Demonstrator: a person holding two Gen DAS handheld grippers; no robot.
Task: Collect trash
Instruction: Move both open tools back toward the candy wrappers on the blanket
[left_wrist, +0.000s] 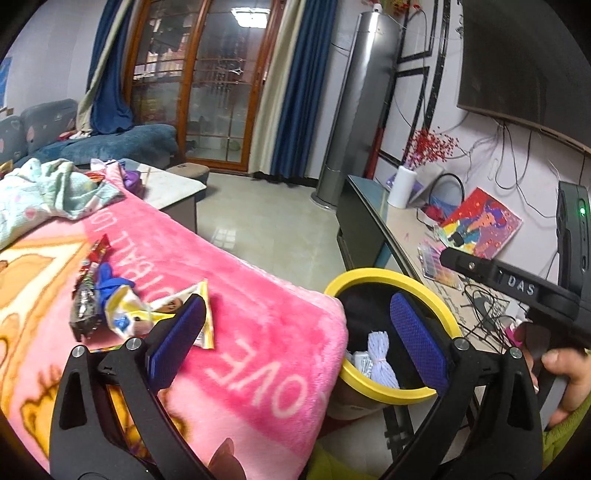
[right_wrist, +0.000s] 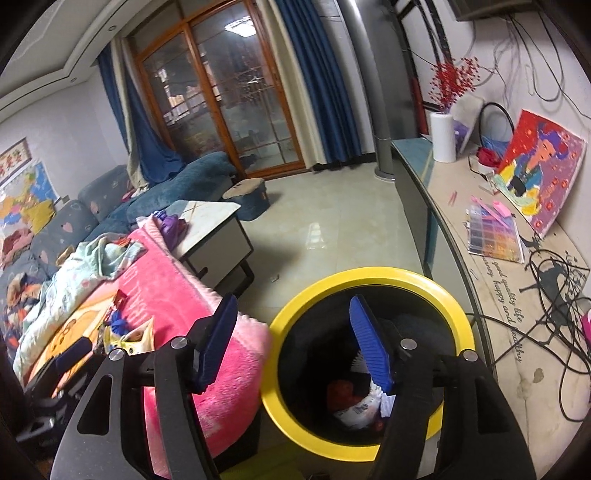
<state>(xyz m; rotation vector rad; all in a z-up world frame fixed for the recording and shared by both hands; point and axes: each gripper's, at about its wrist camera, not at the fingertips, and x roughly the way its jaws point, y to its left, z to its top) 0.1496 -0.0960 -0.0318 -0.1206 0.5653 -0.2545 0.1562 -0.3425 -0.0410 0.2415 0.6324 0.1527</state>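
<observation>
The left gripper (left_wrist: 295, 336) stands wide open with nothing between its blue pads (left_wrist: 417, 332); one finger hangs over the pink blanket (left_wrist: 258, 332), the other over the mouth of the yellow-rimmed bin (left_wrist: 380, 275). The right gripper (right_wrist: 295, 343) is also open and empty, one pad above the blanket's corner, the other over the bin's dark interior. In the left wrist view the right gripper's black body shows at the right edge, with the person's hand (left_wrist: 565, 376) around its handle.

The bin stands just beside the near corner of the blanket, touching its drooping edge. Inside it lie a white fringed bundle (left_wrist: 382, 354), a white printed packet (right_wrist: 360, 410) and something red, too dim to make out.

On the blanket, back from that corner, a small heap of trash remains: a yellow-and-white wrapper (left_wrist: 201, 299), a crumpled yellow-blue packet (left_wrist: 125, 314), a blue scrap (left_wrist: 107, 280) and a dark foil wrapper with red print (left_wrist: 86, 295), all touching or overlapping. Farther along the blanket lies a pale green cloth (left_wrist: 48, 192).

Beyond the bin a long tabletop (right_wrist: 509, 332) runs along the wall, carrying a colourful painting (right_wrist: 543, 173), a tray of beads (right_wrist: 491, 236), a white roll (right_wrist: 443, 136) and black cables (right_wrist: 554, 314).
</observation>
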